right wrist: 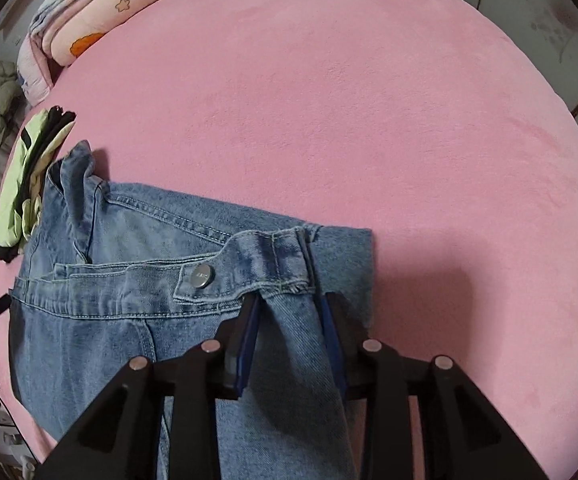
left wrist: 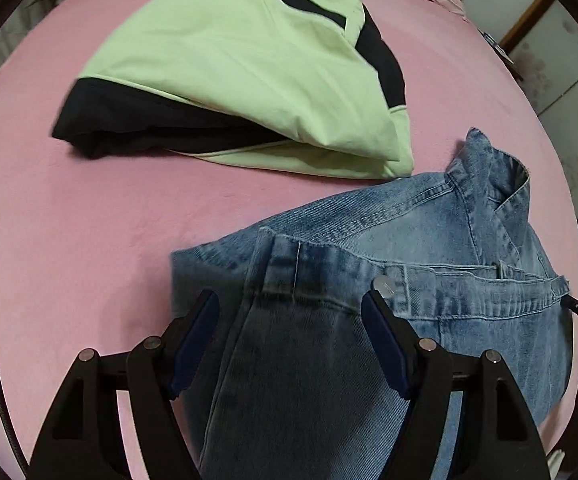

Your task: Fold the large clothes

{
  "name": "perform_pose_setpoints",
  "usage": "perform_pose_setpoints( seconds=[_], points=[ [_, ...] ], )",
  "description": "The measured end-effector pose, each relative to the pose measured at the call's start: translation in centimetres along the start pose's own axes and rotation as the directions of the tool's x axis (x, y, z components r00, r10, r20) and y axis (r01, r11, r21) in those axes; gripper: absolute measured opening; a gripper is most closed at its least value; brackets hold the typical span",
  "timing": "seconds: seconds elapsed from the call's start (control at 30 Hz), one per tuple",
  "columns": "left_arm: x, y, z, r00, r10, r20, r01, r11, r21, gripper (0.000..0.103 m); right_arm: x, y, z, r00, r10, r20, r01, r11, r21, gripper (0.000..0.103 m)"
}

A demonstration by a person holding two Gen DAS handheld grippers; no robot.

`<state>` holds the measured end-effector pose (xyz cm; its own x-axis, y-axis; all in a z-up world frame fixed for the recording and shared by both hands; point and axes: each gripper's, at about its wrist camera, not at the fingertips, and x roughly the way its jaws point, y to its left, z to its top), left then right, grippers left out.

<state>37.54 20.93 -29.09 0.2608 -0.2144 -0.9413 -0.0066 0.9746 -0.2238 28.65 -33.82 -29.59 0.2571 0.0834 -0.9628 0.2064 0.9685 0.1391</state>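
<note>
A blue denim jacket (left wrist: 429, 248) lies on the pink bed, collar at the far side; it also shows in the right wrist view (right wrist: 129, 248). A sleeve is laid across its body. My left gripper (left wrist: 291, 300) is open, its fingers either side of one sleeve cuff, fabric running back between them. My right gripper (right wrist: 289, 300) straddles the other sleeve (right wrist: 293, 344) just behind its buttoned cuff, fingers narrow, close against the cloth; whether it pinches the denim is unclear.
A folded light-green and black garment (left wrist: 249, 68) lies beyond the jacket; it also shows at the left edge of the right wrist view (right wrist: 25, 184). Folded pink quilts (right wrist: 101, 12) sit at the bed's far corner. The pink sheet (right wrist: 409, 140) stretches to the right.
</note>
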Motion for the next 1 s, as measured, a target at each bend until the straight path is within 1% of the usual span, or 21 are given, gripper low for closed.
perform_pose_setpoints(
  seconds=[0.1, 0.17, 0.23, 0.3, 0.33, 0.4, 0.43, 0.47, 0.5, 0.53, 0.57, 0.6, 0.67, 0.7, 0.8, 0.83, 0.9, 0.97, 1.0],
  points=[
    [1.5, 0.1, 0.2, 1.0, -0.019, -0.018, 0.019, 1.0, 0.025, 0.072, 0.7, 0.2, 0.1, 1.0, -0.013, -0.003, 0.013, 1.0, -0.02, 0.034],
    [2.1, 0.1, 0.2, 1.0, -0.027, -0.012, 0.028, 0.999, 0.038, 0.072, 1.2, 0.1, 0.2, 1.0, -0.003, -0.007, 0.003, 1.0, -0.012, 0.038],
    [2.4, 0.2, 0.1, 0.999, -0.038, -0.004, 0.038, 0.999, 0.033, 0.072, 1.8, 0.1, 0.8, 1.0, 0.018, -0.006, -0.018, 1.0, 0.012, 0.045],
    [2.5, 0.2, 0.0, 1.0, -0.031, 0.0, 0.031, 0.999, 0.028, 0.07, 2.4, -0.1, 1.1, 1.0, 0.027, -0.013, -0.026, 0.999, 0.035, 0.049],
    [2.4, 0.0, 0.0, 1.0, -0.025, 0.003, 0.025, 0.999, 0.034, 0.055, 2.6, 0.0, 1.2, 1.0, 0.022, -0.013, -0.022, 0.999, 0.04, 0.049],
    [2.0, -0.8, -0.2, 1.0, 0.021, 0.016, -0.022, 0.999, 0.044, 0.044, 2.6, 0.4, 1.1, 1.0, 0.005, -0.003, -0.005, 0.999, 0.043, 0.05],
    [1.4, -1.2, -0.4, 0.999, 0.038, 0.039, -0.04, 0.998, 0.047, 0.034, 2.6, 0.7, 1.3, 1.0, 0.002, -0.001, -0.002, 0.999, 0.038, 0.033],
    [0.9, -1.5, -0.6, 0.997, 0.054, 0.055, -0.057, 0.997, 0.054, 0.03, 2.5, 1.0, 1.2, 0.999, 0.034, -0.003, -0.034, 0.999, 0.028, 0.028],
    [0.1, -2.0, -1.0, 0.994, 0.075, 0.084, -0.08, 0.995, 0.056, 0.027, 1.9, 1.3, 1.1, 1.0, 0.013, 0.008, -0.013, 1.0, 0.014, 0.027],
    [-0.6, -2.3, -1.3, 0.991, 0.081, 0.11, -0.087, 0.995, 0.054, 0.023, 1.3, 1.8, 1.0, 1.0, -0.006, 0.028, 0.006, 1.0, -0.005, 0.024],
    [-1.8, -2.5, -1.6, 0.985, 0.086, 0.148, -0.093, 0.995, 0.045, 0.022, 0.6, 2.4, 0.8, 0.998, -0.013, 0.055, 0.015, 0.999, -0.029, 0.022],
    [-2.7, -2.6, -1.8, 0.981, 0.086, 0.175, -0.093, 0.995, 0.033, 0.022, -0.5, 2.9, 0.6, 0.996, -0.004, 0.087, 0.008, 0.999, -0.046, 0.021],
    [-4.6, -2.6, -2.0, 0.969, 0.078, 0.234, -0.08, 0.997, 0.001, 0.022, -2.3, 3.3, 0.6, 0.991, 0.019, 0.134, -0.013, 0.999, -0.046, 0.02],
    [-5.9, -2.6, -2.0, 0.959, 0.076, 0.273, -0.075, 0.997, -0.015, 0.022, -3.3, 3.3, 0.7, 0.985, 0.03, 0.167, -0.023, 0.999, -0.042, 0.02],
    [-6.9, -2.8, -1.8, 0.937, 0.096, 0.336, -0.091, 0.995, -0.031, 0.022, -5.4, 3.4, 1.4, 0.966, 0.065, 0.249, -0.06, 0.998, -0.029, 0.02],
    [-6.5, -2.8, -1.5, 0.934, 0.105, 0.342, -0.098, 0.995, -0.036, 0.022, -5.6, 3.5, 1.8, 0.96, 0.071, 0.271, -0.066, 0.997, -0.027, 0.02],
    [-5.2, -2.3, -1.4, 0.935, 0.129, 0.331, -0.118, 0.992, -0.054, 0.022, -5.2, 3.9, 2.5, 0.954, 0.069, 0.293, -0.064, 0.998, -0.027, 0.02],
    [-2.8, -1.8, -1.3, 0.937, 0.166, 0.307, -0.154, 0.986, -0.063, 0.022, -3.6, 4.1, 3.1, 0.959, 0.058, 0.278, -0.057, 0.998, -0.011, 0.02],
    [-1.8, -1.6, -1.5, 0.94, 0.183, 0.287, -0.174, 0.983, -0.056, 0.022, -2.4, 4.3, 3.1, 0.964, 0.039, 0.264, -0.037, 0.999, -0.015, 0.02]
  ],
)
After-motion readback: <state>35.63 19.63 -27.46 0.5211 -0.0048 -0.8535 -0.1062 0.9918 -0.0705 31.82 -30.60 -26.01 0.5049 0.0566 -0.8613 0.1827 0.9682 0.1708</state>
